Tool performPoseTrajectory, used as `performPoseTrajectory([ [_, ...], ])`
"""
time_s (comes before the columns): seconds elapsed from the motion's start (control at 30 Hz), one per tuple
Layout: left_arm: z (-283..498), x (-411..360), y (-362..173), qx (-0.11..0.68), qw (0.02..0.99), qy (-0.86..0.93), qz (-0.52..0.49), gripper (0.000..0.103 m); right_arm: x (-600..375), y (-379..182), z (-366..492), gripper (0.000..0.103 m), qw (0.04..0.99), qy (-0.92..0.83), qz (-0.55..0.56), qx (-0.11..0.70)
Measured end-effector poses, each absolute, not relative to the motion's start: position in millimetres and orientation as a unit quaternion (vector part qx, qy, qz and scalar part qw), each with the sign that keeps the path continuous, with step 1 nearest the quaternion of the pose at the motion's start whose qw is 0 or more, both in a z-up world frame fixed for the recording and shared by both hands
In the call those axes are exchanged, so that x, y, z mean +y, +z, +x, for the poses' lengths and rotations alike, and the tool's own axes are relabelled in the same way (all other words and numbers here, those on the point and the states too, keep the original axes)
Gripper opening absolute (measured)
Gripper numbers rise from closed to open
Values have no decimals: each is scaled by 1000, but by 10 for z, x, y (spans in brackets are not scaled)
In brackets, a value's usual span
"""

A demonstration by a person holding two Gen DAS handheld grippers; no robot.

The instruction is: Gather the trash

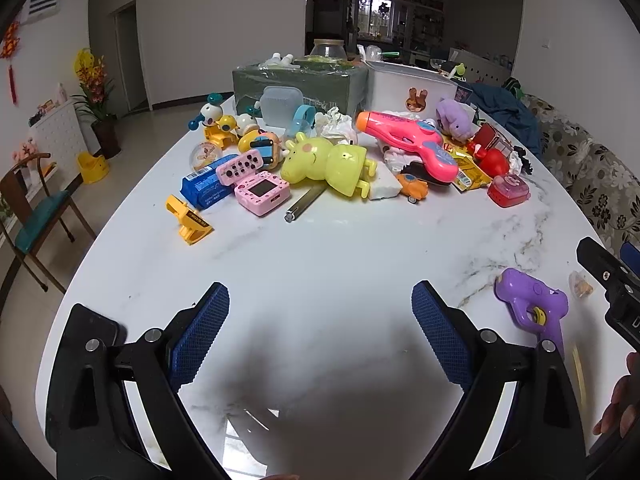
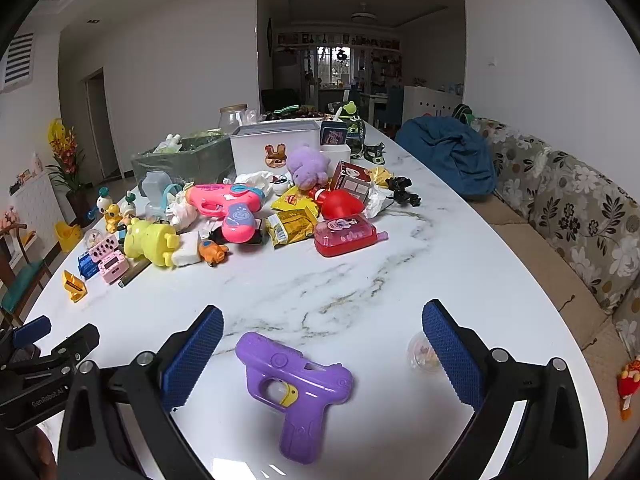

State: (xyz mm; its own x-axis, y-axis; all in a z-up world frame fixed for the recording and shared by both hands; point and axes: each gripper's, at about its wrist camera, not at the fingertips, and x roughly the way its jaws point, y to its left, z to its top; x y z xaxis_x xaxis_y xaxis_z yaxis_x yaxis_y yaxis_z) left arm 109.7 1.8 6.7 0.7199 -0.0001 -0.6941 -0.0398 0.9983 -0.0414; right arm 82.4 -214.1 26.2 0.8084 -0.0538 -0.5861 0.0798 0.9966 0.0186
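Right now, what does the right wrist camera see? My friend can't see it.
The open right claw hovers over a purple toy gun lying on a white marble table. Farther back sits a jumble of toys and yellow snack wrappers.

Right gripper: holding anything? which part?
Nothing held. The right gripper is open, with the purple toy gun lying on the table between its fingers, untouched. The left gripper is open and empty too.

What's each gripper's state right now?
Left gripper: open, holding nothing, above bare table.
Right gripper: open, holding nothing; purple toy gun lies between its fingers.
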Motion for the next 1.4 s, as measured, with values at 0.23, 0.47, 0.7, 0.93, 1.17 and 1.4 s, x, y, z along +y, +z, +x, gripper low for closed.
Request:
performPoseTrajectory([
  [0.23, 1084, 16, 58, 371, 928, 11, -21, 90, -2114, 259, 818, 99, 951, -33, 20, 306],
  [0.47, 1083, 18, 70, 371, 928, 12, -23, 90, -2069, 234, 828, 99, 950, -32, 18, 309],
  [0.7, 1079, 9, 92, 367, 930, 15, -19, 90, -2049, 208, 819, 99, 949, -34, 21, 312],
  [0.93, 1079, 8, 104, 367, 930, 14, -18, 90, -2021, 195, 815, 99, 949, -36, 19, 314],
  [1.17, 1072, -19, 146, 362, 932, 17, -11, 90, -2028, 184, 800, 99, 948, -41, 17, 315],
  [1.4, 1077, -12, 135, 362, 932, 21, -12, 90, -2033, 186, 791, 99, 948, -43, 17, 314],
])
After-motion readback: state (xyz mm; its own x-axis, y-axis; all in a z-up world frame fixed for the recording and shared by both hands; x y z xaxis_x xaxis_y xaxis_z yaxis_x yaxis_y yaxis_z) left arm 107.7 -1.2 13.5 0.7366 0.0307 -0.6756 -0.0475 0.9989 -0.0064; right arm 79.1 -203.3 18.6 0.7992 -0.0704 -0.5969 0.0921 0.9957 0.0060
